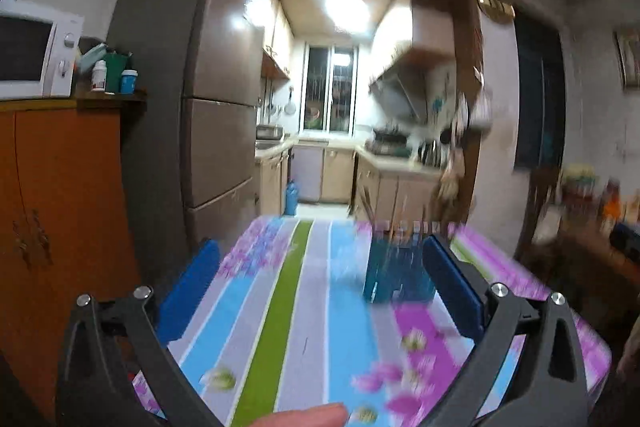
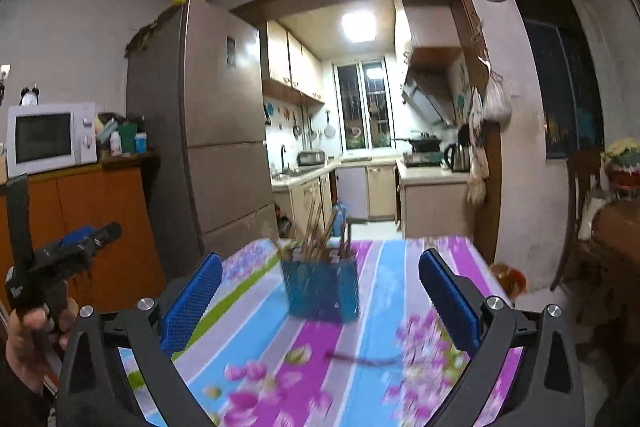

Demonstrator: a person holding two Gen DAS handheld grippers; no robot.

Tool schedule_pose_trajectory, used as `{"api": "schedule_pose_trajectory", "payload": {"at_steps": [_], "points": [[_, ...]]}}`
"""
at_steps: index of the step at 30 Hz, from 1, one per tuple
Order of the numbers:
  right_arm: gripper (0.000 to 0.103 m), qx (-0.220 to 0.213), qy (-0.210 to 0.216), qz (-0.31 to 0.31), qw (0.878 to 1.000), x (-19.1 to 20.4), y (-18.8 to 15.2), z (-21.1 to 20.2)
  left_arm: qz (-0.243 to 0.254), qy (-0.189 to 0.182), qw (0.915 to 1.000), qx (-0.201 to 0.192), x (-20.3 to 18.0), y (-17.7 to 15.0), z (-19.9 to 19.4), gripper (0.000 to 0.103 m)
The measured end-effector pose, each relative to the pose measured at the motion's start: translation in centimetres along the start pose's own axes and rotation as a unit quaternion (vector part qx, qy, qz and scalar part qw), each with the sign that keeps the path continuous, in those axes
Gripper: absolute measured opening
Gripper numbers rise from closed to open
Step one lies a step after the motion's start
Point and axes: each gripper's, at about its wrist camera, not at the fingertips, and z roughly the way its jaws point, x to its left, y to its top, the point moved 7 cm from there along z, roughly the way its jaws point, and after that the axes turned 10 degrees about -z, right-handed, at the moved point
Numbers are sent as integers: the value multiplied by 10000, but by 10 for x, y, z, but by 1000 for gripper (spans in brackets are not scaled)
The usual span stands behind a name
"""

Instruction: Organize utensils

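A blue mesh utensil holder [image 2: 320, 289] with several chopsticks standing in it sits on the striped floral tablecloth [image 2: 376, 291]. A dark chopstick [image 2: 364, 359] lies flat on the cloth nearer to me. My right gripper [image 2: 320, 303] is open and empty, above the table and short of the holder. In the left wrist view the holder [image 1: 396, 275] is blurred, ahead and right of centre. My left gripper [image 1: 320, 291] is open and empty. It also shows in the right wrist view [image 2: 72, 251], held up at the left off the table.
An orange cabinet [image 1: 60, 211] with a microwave [image 1: 32, 55] stands left of the table. A grey fridge [image 1: 216, 99] is behind it. The kitchen doorway lies beyond the table's far edge. A wooden chair [image 2: 580, 211] and side table are at the right.
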Motion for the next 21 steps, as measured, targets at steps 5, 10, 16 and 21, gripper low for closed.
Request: {"api": "schedule_pose_trajectory", "payload": {"at_steps": [5, 10, 16, 21], "points": [[98, 157, -32, -38, 9999, 25, -22, -1, 104, -121, 9999, -36, -14, -22, -5, 98], [98, 219, -130, -20, 9997, 26, -26, 1, 164, -83, 9998, 7, -14, -33, -7, 98], [98, 212, -167, -35, 9996, 21, -23, 3, 153, -97, 9998, -52, -16, -35, -9, 98], [98, 121, -194, -93, 9997, 24, -22, -1, 226, -133, 9996, -102, -21, -37, -12, 98]]}}
